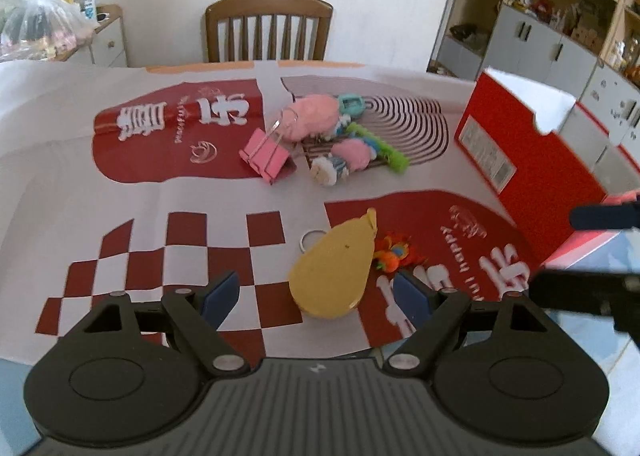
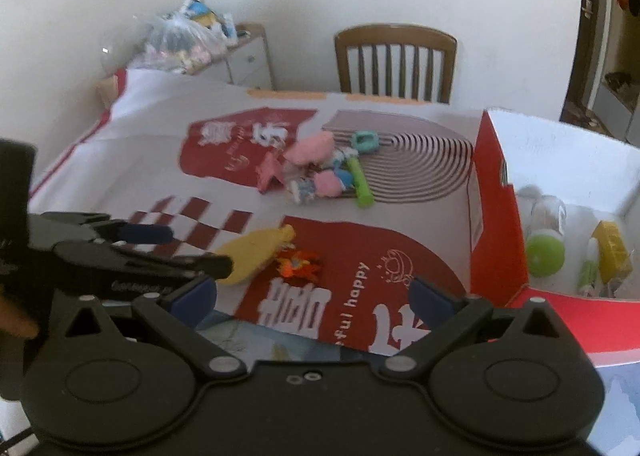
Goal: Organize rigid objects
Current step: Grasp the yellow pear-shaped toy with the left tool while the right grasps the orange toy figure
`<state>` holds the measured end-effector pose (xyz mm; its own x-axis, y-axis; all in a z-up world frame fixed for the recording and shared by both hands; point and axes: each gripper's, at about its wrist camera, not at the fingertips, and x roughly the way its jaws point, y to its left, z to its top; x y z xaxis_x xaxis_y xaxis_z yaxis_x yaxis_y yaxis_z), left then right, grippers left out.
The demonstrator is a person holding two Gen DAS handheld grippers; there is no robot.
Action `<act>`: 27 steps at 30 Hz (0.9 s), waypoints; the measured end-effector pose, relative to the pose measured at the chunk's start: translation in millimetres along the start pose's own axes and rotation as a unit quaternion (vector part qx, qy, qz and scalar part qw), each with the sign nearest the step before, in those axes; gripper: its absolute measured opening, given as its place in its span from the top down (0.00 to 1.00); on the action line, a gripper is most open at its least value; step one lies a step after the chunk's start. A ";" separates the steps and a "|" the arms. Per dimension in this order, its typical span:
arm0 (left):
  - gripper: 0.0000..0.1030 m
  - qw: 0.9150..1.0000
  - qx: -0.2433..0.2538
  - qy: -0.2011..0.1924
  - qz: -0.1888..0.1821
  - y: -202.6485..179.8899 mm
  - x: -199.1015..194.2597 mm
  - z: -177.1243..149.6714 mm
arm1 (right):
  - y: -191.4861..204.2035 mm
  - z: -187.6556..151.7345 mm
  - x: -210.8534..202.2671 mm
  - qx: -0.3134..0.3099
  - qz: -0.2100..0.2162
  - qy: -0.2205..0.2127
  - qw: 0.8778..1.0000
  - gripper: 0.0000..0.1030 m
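My left gripper [image 1: 318, 294] is open and empty, just above the near end of a yellow pear-shaped tag [image 1: 334, 270] with a metal ring [image 1: 311, 237]. A small orange toy [image 1: 394, 254] lies to its right. Farther off lie a pink binder clip [image 1: 266, 156], pink fluffy toys [image 1: 314, 116], a teal trinket [image 1: 351, 103] and a green comb-like piece [image 1: 380, 148]. My right gripper [image 2: 312, 296] is open and empty, near the red box [image 2: 496, 224]. The box holds a green ball [image 2: 544, 252] and a yellow item [image 2: 612, 252]. The left gripper also shows in the right wrist view [image 2: 160, 252].
The table wears a red and white printed cloth [image 1: 140, 184]. A wooden chair [image 1: 268, 30] stands behind the table. A side cabinet with a plastic bag [image 1: 36, 26] is at the far left, and shelves [image 1: 560, 16] at the right.
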<state>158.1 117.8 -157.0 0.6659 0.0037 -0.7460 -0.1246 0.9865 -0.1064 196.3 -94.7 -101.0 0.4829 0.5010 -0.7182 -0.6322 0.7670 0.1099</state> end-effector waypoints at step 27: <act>0.34 0.997 0.065 -0.036 0.016 -13.9 44.6 -12.5 | 8.8 25.4 104.3 -0.039 -0.007 0.091 0.995 0.37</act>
<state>180.3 102.2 -197.0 0.7155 0.0420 -0.6974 -0.0526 0.9986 0.0062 256.6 -25.5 -157.5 0.3789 0.4043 -0.8325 -0.6744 0.7366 0.0507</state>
